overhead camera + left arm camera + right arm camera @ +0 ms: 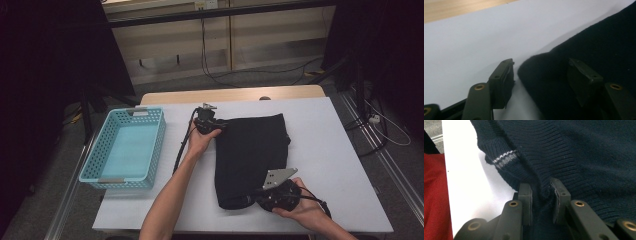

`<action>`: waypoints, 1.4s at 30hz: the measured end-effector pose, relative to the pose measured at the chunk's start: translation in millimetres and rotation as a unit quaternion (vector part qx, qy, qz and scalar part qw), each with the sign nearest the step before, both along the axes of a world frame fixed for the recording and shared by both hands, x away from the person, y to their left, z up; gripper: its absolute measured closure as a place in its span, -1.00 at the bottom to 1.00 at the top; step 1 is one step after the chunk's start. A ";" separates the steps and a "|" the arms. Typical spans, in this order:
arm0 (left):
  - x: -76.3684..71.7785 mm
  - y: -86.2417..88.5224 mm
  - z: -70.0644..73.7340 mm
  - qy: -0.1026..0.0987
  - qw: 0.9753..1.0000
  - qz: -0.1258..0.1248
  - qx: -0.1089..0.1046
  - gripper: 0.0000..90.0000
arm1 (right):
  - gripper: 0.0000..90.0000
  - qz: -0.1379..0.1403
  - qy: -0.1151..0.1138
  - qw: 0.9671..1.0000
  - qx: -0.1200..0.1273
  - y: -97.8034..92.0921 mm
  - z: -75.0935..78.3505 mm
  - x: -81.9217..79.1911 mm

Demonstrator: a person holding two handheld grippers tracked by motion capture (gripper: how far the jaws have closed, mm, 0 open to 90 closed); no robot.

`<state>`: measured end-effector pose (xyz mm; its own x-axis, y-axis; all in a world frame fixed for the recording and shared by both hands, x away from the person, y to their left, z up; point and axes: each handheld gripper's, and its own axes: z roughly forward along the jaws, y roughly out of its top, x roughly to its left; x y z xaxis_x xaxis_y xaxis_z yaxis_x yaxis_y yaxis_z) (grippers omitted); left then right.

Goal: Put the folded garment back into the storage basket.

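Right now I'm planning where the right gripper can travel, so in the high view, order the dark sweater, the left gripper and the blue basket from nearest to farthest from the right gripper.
1. Dark sweater: its near edge is pinched in the right gripper.
2. Left gripper: at the sweater's far left corner.
3. Blue basket: at the table's left edge.

Sweater [252,157] lay mid-table [340,165]; basket [150,150] stood left of it. Left gripper [216,125] at sweater's far-left corner, right gripper [252,199] at near edge.
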<state>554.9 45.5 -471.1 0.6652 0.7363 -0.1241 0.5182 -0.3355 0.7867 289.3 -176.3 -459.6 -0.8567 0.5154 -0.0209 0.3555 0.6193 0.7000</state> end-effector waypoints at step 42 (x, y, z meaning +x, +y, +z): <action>-6.3 2.9 40.9 -0.024 0.998 -0.021 -0.061 0.73 | 0.69 -0.001 -0.013 0.999 0.053 2.5 20.4 0.0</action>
<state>548.5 48.4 -430.2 0.7025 0.6891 -0.1779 0.4663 -0.2568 0.8465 289.4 -173.8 -439.3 -0.8553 0.5180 0.0116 0.3380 0.5408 0.7703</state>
